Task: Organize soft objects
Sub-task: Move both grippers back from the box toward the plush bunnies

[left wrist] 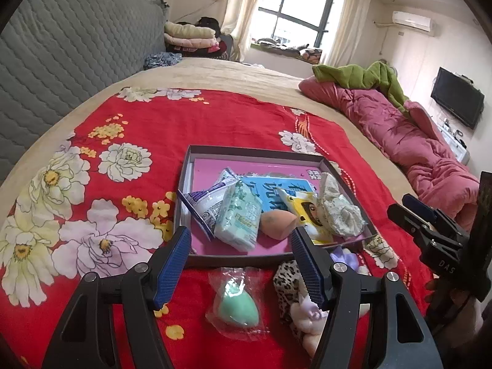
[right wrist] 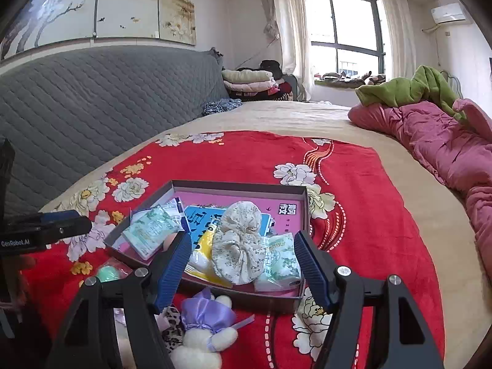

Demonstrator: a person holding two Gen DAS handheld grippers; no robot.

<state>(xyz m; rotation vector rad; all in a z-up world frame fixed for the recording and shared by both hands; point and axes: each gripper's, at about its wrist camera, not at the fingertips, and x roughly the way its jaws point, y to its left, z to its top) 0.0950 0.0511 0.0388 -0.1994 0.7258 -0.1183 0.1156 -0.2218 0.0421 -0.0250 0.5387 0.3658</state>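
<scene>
Left gripper [left wrist: 240, 258] spread wide, empty, poised over green sponge [left wrist: 236, 307] bagged on the red cloth just short of the box [left wrist: 196, 255]. Probably feather-light and squashy, with slippery film: best pinched across the sponge's fat middle, not the loose wrap. Right gripper [right wrist: 241, 264] likewise gaping, empty, above plush toy [right wrist: 204, 335], soft and limp, best taken at the body. Left view alone gives orange sponge [left wrist: 278, 223] in the box; right view alone shows a tissue pack [right wrist: 278, 261] behind the scrunchie [right wrist: 241, 246]
</scene>
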